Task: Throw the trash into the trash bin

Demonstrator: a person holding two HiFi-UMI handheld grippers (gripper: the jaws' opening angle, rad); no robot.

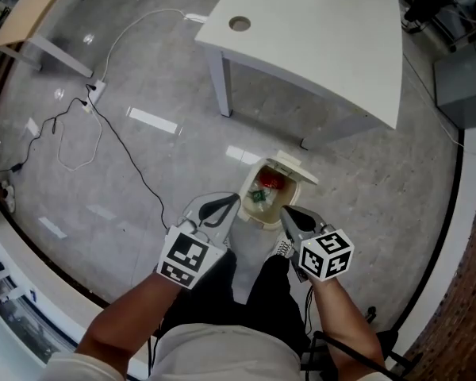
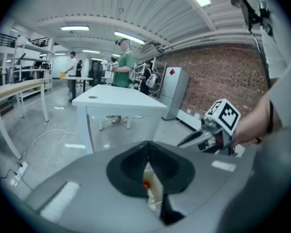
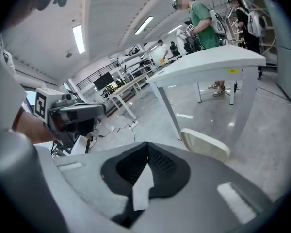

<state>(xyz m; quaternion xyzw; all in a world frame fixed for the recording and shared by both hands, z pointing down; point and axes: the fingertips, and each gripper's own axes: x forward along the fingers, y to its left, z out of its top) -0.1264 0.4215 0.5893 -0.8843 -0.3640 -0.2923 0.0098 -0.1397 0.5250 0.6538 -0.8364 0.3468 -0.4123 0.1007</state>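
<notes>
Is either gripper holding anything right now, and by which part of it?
Nothing. The left gripper and the right gripper are both shut and empty, above the open trash bin.

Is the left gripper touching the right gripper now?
Apart. The head view shows the left gripper and the right gripper with the open trash bin visible in the gap between them.

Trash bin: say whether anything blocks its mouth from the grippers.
Nothing visible does. The trash bin has its lid flipped back, trash lies inside; left gripper and right gripper, both shut, flank its rim.
</notes>
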